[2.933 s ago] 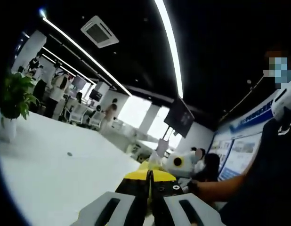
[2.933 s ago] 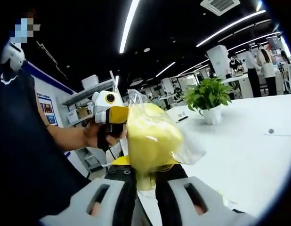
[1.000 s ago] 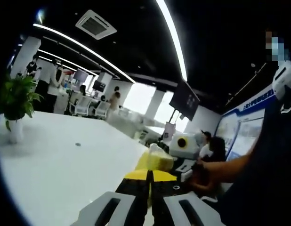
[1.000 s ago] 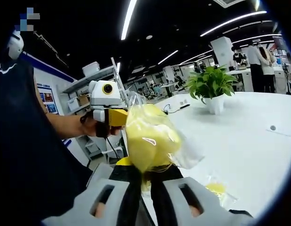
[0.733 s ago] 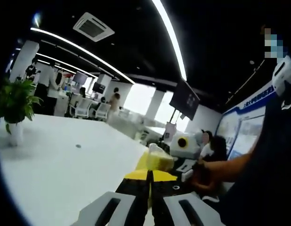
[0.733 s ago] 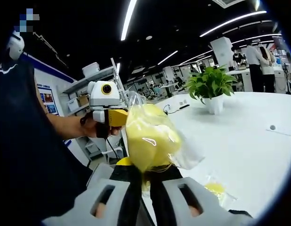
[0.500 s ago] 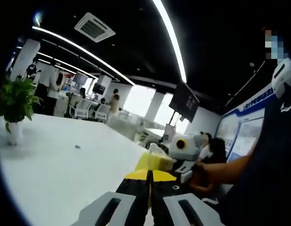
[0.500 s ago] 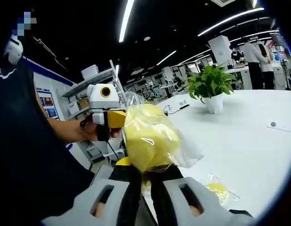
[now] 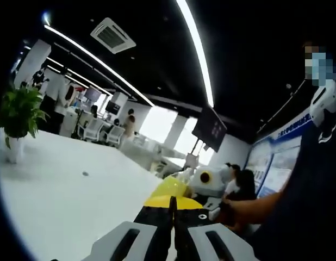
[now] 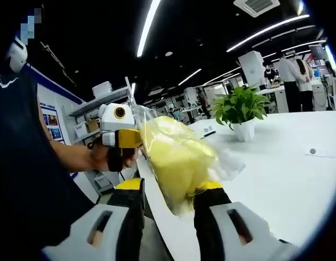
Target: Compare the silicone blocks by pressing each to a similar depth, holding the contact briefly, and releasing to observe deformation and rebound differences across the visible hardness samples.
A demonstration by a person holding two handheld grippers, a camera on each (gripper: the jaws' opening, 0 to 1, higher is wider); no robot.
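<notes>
Between my right tool's [image 10: 169, 204] spread jaws sits a soft yellow silicone block in clear plastic bag [image 10: 179, 157], released w/ rebound visible; left tool [image 9: 172, 209] pressed together.

Wall posters [image 9: 270, 175] too blurred

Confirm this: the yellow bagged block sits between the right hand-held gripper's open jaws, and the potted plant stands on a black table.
The table is white, not black, as the right gripper view shows. The rest holds: the bagged block sits between the right hand-held gripper's open jaws, with the potted plant on the table.
</notes>
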